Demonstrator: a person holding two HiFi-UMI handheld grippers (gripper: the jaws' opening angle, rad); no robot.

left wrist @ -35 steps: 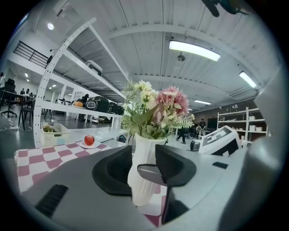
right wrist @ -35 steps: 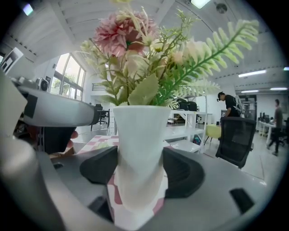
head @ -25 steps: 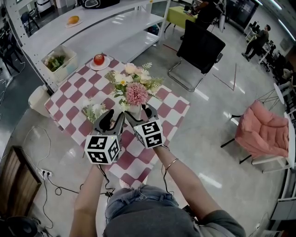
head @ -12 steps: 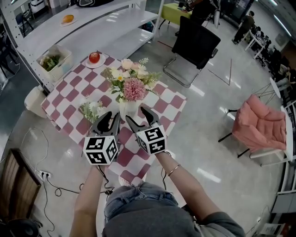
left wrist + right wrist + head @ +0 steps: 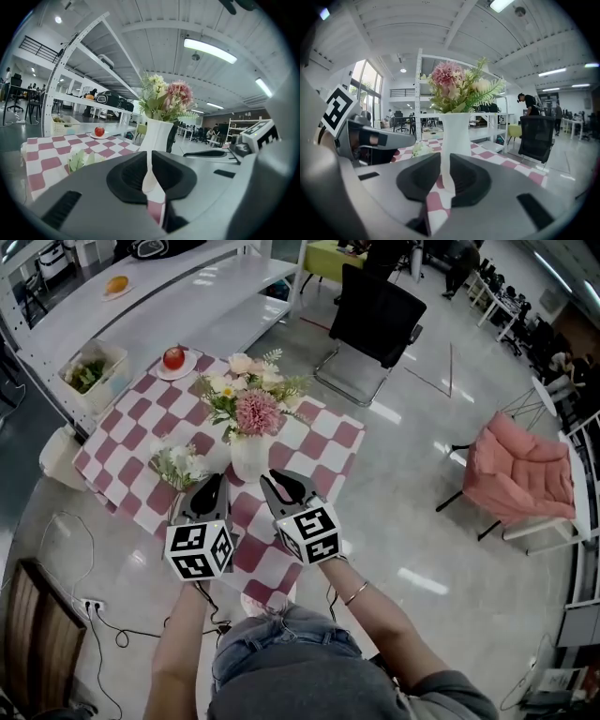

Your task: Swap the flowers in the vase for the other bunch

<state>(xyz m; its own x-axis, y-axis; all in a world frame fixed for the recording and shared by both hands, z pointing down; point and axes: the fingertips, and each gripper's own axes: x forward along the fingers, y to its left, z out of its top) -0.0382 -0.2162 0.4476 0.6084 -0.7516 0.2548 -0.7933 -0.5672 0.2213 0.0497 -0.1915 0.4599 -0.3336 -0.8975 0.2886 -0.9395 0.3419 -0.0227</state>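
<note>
"Pink and cream flowers [image 5: 249,407], where are they?" my friend asks.

"They stand up in the tall white vase [image 5: 248,457], in the middle of the table with the red and white checked cloth [image 5: 314,442]. The vase holds their stems, so they do not flop."

"And the other bunch?"

"The small white and green bunch [image 5: 180,465] lies flat on the cloth, just left of the vase. Nothing props it up there, but it is close by and easy to reach."

"What are your claws doing?"

"My left claw [image 5: 210,487] and my right claw [image 5: 274,484] hang on the near side of the vase. One is at each side, and both point at it. Their jaws have just been closing. Now each pair is nearly together, with only a thin slit, and nothing is in them. I see the vase through the slits, but it stands farther off."

"So is the swap done?"

"I can't tell. If the pink bunch is the new one, it is done. If the small white bunch is the new one, the swap has yet to come. Both would look just like this."
</note>
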